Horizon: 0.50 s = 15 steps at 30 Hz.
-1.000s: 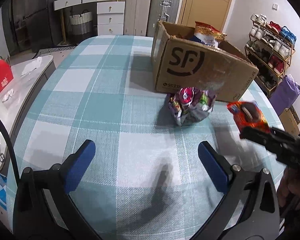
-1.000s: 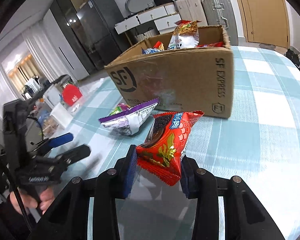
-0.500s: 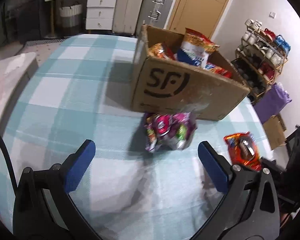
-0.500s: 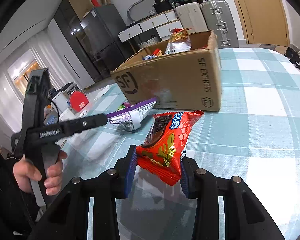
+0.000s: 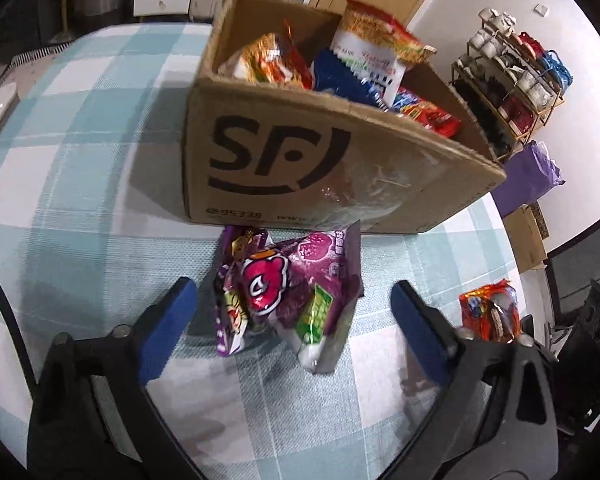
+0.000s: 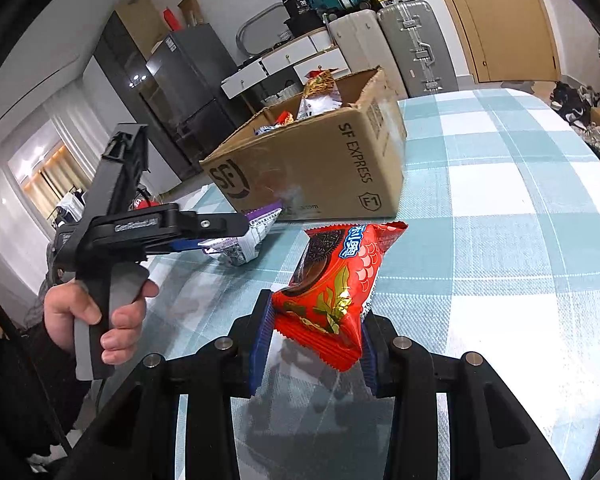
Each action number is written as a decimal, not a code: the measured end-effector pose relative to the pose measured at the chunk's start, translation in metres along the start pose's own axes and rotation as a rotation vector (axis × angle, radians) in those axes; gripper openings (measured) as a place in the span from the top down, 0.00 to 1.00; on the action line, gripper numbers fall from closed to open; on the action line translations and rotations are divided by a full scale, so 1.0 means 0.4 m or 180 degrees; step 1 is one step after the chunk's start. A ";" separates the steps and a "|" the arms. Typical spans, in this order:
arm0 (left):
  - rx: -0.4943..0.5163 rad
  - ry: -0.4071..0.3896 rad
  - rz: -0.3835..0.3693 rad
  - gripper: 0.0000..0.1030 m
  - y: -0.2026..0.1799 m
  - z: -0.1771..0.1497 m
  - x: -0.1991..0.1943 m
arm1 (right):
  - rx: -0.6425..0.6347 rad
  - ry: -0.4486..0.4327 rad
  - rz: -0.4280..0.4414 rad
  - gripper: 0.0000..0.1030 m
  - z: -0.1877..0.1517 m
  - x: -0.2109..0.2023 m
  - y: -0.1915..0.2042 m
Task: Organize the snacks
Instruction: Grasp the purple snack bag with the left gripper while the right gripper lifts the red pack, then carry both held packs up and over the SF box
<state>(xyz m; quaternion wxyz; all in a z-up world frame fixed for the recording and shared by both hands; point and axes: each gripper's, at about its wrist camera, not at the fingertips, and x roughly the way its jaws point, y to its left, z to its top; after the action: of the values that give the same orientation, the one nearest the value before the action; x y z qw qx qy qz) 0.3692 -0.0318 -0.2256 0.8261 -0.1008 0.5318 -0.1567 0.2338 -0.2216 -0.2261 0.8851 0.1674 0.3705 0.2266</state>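
Note:
A purple snack bag [image 5: 300, 276] lies on the checked tablecloth just in front of the open SF cardboard box [image 5: 284, 160], which holds several snack packets. My left gripper [image 5: 290, 296] points down over it with its jaws closing. The bag sits between the blue pads [image 5: 172, 312], and neither pad presses on it. From the right wrist view, the left gripper [image 6: 220, 236] reaches the purple bag [image 6: 248, 240] beside the box [image 6: 312, 168]. My right gripper [image 6: 316, 332] is shut on a red cookie packet [image 6: 332, 280], held above the table.
A hand [image 6: 100, 312] grips the left tool's handle. The teal checked table [image 6: 500, 200] stretches to the right of the box. Off the table stand a shoe rack [image 5: 516, 76], silver suitcases [image 6: 412, 44] and a dark fridge [image 6: 188, 80].
The left gripper has moved forward to the box and tipped downward, so the purple bag now lies between its jaws, which have narrowed. The right gripper has drifted with the red packet still gripped.

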 end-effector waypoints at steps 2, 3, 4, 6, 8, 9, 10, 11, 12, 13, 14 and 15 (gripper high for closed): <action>-0.0030 0.0070 -0.0020 0.30 0.000 0.008 0.021 | 0.0025 0.0004 0.0016 0.63 0.000 0.000 -0.003; -0.0030 0.0075 -0.0011 0.37 0.000 0.009 0.026 | 0.0018 0.0002 0.0014 0.63 0.000 -0.003 -0.001; -0.0030 0.0066 -0.0010 0.38 0.000 0.009 0.028 | 0.0004 -0.0006 0.0012 0.63 0.000 -0.005 0.000; 0.0018 -0.0012 -0.0009 0.42 -0.006 0.006 0.025 | -0.0012 -0.0065 -0.0005 0.63 0.001 -0.014 0.003; 0.0110 -0.0038 0.0041 0.48 -0.020 -0.005 0.020 | 0.0004 -0.0103 -0.0006 0.63 -0.001 -0.017 0.003; 0.0141 -0.0059 0.0029 0.50 -0.024 -0.007 0.016 | 0.0021 -0.0116 -0.0013 0.63 -0.003 -0.020 0.002; 0.0146 -0.0061 0.0006 0.51 -0.023 -0.010 0.014 | 0.0035 -0.0117 -0.0014 0.63 -0.005 -0.022 0.002; 0.0136 -0.0060 -0.0035 0.52 -0.022 -0.012 0.012 | 0.0048 -0.0114 -0.0013 0.63 -0.006 -0.021 0.001; 0.0119 -0.0066 -0.0074 0.53 -0.019 -0.013 0.009 | 0.0057 -0.0115 -0.0014 0.63 -0.008 -0.023 0.003; 0.0099 -0.0078 -0.0093 0.54 -0.017 -0.015 0.006 | 0.0057 -0.0118 -0.0013 0.63 -0.011 -0.026 0.005; 0.0092 -0.0086 -0.0099 0.54 -0.016 -0.017 0.002 | 0.0056 -0.0129 -0.0011 0.63 -0.012 -0.030 0.009; 0.0099 -0.0084 -0.0110 0.55 -0.017 -0.019 -0.003 | 0.0052 -0.0157 -0.0011 0.63 -0.012 -0.035 0.014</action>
<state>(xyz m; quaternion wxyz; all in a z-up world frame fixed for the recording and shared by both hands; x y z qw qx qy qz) 0.3608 -0.0377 -0.2255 0.8317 -0.0992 0.5166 -0.1778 0.2198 -0.2237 -0.2187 0.8929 0.1795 0.3506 0.2179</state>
